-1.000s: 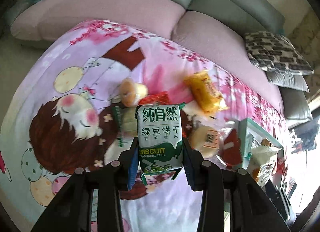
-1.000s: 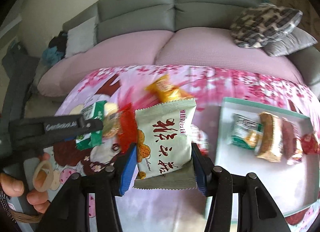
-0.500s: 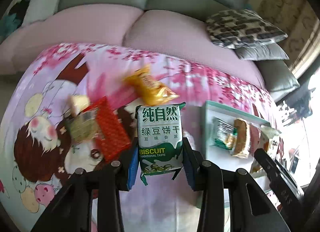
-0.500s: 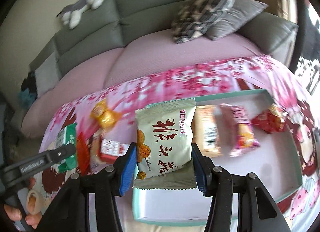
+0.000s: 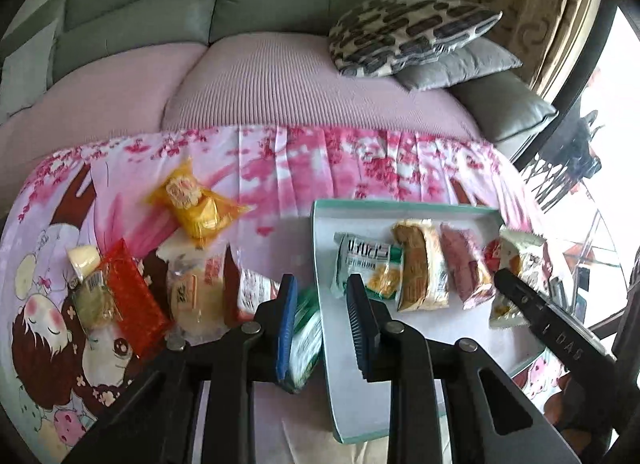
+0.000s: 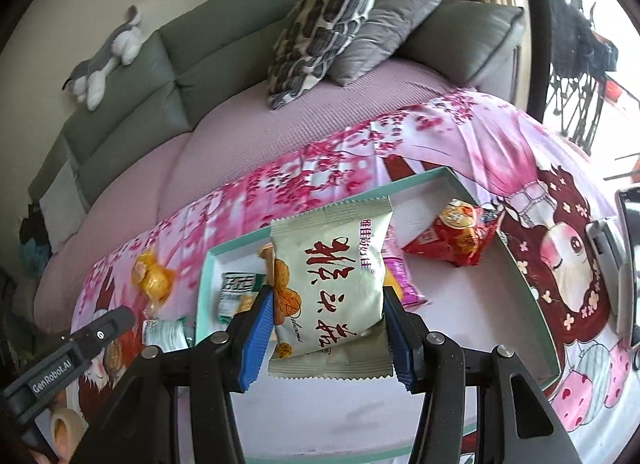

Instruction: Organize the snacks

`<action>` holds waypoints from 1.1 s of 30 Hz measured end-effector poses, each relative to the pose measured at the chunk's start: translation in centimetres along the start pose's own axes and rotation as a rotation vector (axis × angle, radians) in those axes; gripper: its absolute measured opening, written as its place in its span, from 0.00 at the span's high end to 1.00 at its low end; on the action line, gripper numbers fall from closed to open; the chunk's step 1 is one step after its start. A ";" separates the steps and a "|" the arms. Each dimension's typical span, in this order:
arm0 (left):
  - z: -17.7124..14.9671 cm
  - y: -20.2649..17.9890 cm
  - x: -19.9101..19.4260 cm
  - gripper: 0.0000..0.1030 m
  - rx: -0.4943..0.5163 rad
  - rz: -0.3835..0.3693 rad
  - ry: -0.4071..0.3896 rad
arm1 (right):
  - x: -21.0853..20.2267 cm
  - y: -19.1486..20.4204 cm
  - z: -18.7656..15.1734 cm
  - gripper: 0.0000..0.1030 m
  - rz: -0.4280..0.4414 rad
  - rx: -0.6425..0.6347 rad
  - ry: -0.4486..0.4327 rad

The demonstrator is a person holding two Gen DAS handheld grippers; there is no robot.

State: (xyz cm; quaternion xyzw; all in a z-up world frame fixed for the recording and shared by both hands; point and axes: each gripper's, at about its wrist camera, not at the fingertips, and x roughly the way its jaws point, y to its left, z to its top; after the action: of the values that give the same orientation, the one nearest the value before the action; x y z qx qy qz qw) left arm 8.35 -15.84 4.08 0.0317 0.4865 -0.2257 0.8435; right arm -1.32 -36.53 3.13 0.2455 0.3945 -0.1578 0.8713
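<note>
Snacks [image 5: 420, 272] line the tray's [image 5: 320, 240] far side, near floor free; my right gripper [image 6: 326, 298] clamps a pale bag [image 6: 332, 272], left gripper's [image 5: 320, 284] jaws closing, green pack [image 5: 306, 336] loose between them.

Daylight floods in from the window [image 5: 616, 111] on the right, which is blown out to white in both views. The scene is bright, with soft shadows. Fisheye bending curves the sofa [image 6: 168, 63] and darkens the corners. Just ahead of the left gripper [image 5: 322, 318], the green packet [image 5: 306, 344] is smeared by motion blur; the snacks beyond look slightly soft.
</note>
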 end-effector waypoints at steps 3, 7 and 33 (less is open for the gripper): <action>-0.3 0.6 0.6 0.74 -0.011 0.019 0.023 | 0.5 -0.1 -0.2 0.47 0.004 0.003 0.015; -0.9 2.5 0.9 0.74 -0.066 0.043 0.071 | 1.3 0.5 -0.8 0.47 0.006 -0.010 0.055; -6.8 11.6 -0.5 0.45 -0.400 0.083 0.149 | 0.9 2.8 -5.5 0.47 0.003 -0.074 0.157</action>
State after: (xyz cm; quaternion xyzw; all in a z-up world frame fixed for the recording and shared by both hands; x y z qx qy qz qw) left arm 7.40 -3.39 -0.97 -0.0997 0.5809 -0.0866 0.8032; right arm -2.80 -31.26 0.12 0.2252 0.4668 -0.1220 0.8465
